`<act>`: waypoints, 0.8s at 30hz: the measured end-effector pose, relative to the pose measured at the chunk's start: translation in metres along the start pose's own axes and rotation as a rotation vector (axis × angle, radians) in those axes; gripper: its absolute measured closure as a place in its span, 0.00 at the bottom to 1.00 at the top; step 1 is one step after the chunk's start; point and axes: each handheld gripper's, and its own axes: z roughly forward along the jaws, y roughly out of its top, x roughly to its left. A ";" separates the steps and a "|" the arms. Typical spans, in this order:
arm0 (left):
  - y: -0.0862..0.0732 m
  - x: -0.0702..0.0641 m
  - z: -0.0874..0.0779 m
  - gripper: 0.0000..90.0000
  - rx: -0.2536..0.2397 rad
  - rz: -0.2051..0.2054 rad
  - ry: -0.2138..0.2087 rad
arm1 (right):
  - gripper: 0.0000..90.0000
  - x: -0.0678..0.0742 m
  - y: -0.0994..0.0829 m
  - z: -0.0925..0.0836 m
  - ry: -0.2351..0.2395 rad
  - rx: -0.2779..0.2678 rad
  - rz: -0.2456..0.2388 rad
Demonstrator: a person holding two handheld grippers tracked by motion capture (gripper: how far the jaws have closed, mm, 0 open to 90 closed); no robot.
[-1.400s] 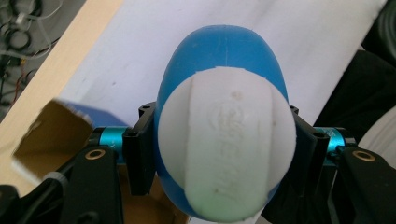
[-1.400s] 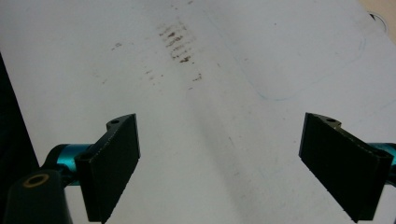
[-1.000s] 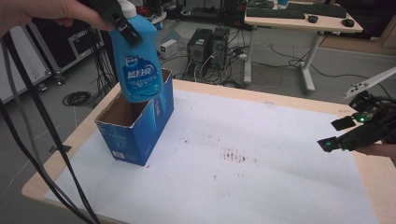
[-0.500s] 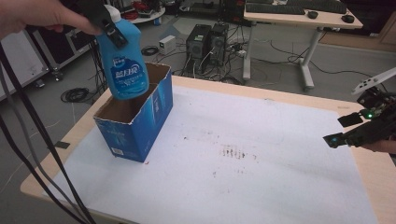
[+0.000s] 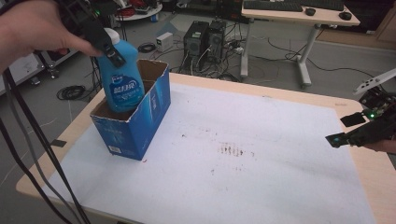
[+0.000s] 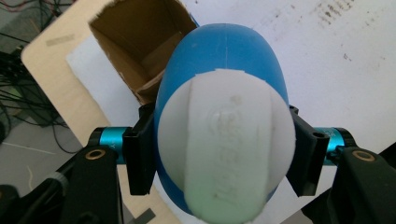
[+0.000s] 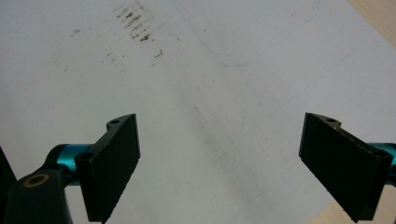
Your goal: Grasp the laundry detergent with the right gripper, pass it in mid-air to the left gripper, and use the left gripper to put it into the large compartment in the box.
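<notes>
Left claw [image 5: 108,49] pinches the blue bottle [image 5: 122,84] at its neck, just under the white cap [image 6: 226,144], one jaw on each side. Bottle upright, its lower part inside the open blue cardboard box [image 5: 135,126], top sticking out above the rim. Box stands at the left end of the table [image 5: 280,186], on the white mat. Right claw [image 5: 348,130] spread wide with nothing between the jaws, hovering over the table's right edge, well apart from the box.
</notes>
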 end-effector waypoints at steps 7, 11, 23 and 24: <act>-0.011 0.001 0.036 0.42 0.029 0.010 -0.006 | 0.13 0.002 -0.002 0.002 0.001 0.015 0.002; -0.018 0.003 0.057 0.42 0.034 0.016 -0.027 | 0.13 0.003 -0.005 0.004 0.003 0.021 0.009; -0.026 0.003 0.094 0.42 0.085 0.094 -0.038 | 0.13 0.004 -0.008 0.008 0.006 0.038 0.014; -0.026 0.003 0.094 0.42 0.085 0.094 -0.038 | 0.13 0.004 -0.008 0.008 0.006 0.038 0.014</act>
